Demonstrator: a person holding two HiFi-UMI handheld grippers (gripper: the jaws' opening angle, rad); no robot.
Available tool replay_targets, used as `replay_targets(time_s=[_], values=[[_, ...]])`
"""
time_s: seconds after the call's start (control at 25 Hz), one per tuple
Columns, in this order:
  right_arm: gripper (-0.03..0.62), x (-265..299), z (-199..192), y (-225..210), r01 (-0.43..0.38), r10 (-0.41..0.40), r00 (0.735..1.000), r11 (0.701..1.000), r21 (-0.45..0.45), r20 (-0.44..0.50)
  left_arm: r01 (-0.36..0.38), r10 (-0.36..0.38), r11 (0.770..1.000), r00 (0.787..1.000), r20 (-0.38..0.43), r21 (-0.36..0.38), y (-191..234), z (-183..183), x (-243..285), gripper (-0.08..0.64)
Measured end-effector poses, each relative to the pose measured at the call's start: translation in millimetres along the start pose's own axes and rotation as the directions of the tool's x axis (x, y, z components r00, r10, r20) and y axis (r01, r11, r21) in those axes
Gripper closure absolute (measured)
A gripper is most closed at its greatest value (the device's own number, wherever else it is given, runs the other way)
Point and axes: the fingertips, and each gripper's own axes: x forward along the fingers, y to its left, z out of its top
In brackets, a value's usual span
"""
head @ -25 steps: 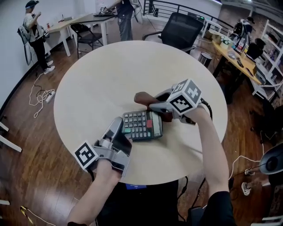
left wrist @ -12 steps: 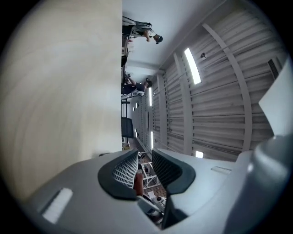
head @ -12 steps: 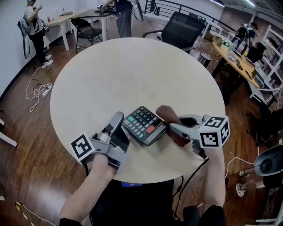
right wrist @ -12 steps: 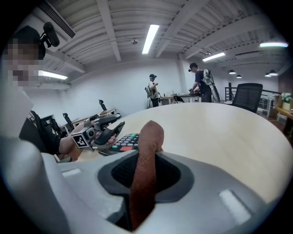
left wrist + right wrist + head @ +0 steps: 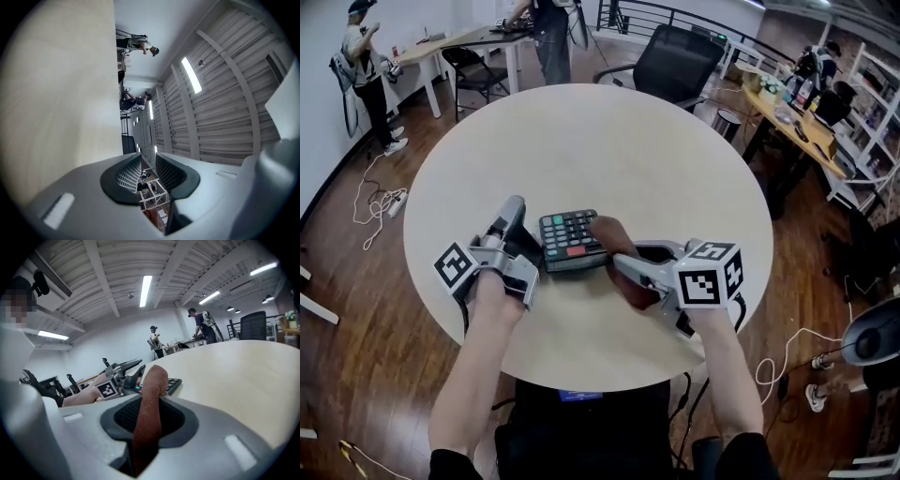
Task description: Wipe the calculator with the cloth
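One calculator (image 5: 570,239) lies keys-up on the round pale table (image 5: 581,141), on the half nearer the person and a little left of the middle. A brown cloth (image 5: 607,232) drapes over its right end and hides that edge in the head view. In the right gripper view the same cloth (image 5: 152,385) rises straight up the middle of the picture and covers most of the calculator (image 5: 174,383), so only a strip of keys shows to its right. The tabletop around them is bare. Beyond the far rim stands a black office chair (image 5: 680,61). On the wooden floor (image 5: 356,309) to the left lie loose white cables (image 5: 380,202). Two people stand further back, one by the wall (image 5: 364,70) and one at a light desk (image 5: 551,37). A cluttered desk (image 5: 797,122) and shelves (image 5: 877,84) fill the right side of the room.

The right gripper (image 5: 623,262) reaches in from the calculator's right, and its jaws are clamped on the cloth, which runs out between them (image 5: 149,420) onto the calculator. The left gripper (image 5: 523,225) lies just beside the calculator's left edge, rolled onto its side, with the table (image 5: 56,93) filling the left of its own view. Its jaws (image 5: 149,171) stand a narrow slit apart. Nothing sits between the ribbed pads, and the room shows through the gap. Whether this gripper touches the calculator cannot be made out.
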Motion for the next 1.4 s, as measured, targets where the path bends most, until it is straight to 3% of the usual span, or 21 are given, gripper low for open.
replay_targets(time_s=[0.08, 0.28, 0.36, 0.6, 0.92, 1.2, 1.32, 1.4], values=[[0.500, 3.5, 3.7, -1.4, -0.012, 0.012, 1.000, 1.000, 0.002, 0.014, 0.062, -0.062, 0.998, 0.997, -0.038, -0.003, -13.1, 4.4, -4.7, 0.487], [0.500, -5.0, 45.0, -70.0, 0.146, -0.152, 0.983, 0.988, 0.058, 0.102, 0.174, -0.177, 0.984, 0.976, -0.127, -0.032, -50.5, -42.4, -36.1, 0.526], [0.500, 12.9, 53.2, -87.3, 0.185, -0.190, 0.979, 0.980, 0.069, 0.075, 0.176, -0.179, 0.984, 0.972, -0.150, -0.029, -48.1, -61.8, -39.2, 0.542], [0.500, 69.5, 56.3, -110.3, 0.295, -0.299, 0.951, 0.954, -0.052, -0.082, 0.196, -0.182, 0.977, 0.972, -0.148, 0.086, -54.3, -70.2, -39.0, 0.545], [0.500, 80.8, 41.0, -90.7, 0.213, -0.216, 0.964, 0.976, -0.034, -0.157, 0.193, -0.175, 0.973, 0.974, -0.143, 0.124, -50.4, -71.7, -33.3, 0.575], [0.500, 21.9, 0.5, -32.8, 0.001, -0.012, 0.974, 0.999, -0.049, -0.226, 0.193, -0.174, 0.972, 0.974, -0.142, 0.132, -53.1, -69.7, -35.3, 0.574], [0.500, 17.2, 21.6, -58.2, 0.090, -0.105, 0.979, 0.992, -0.089, -0.176, 0.191, -0.174, 0.972, 0.977, -0.124, 0.134, -52.6, -68.5, -35.1, 0.574], [0.500, 32.0, 39.3, -83.1, 0.157, -0.165, 0.977, 0.985, -0.065, -0.132, 0.189, -0.174, 0.973, 0.978, -0.117, 0.134, -51.0, -67.6, -36.0, 0.574]])
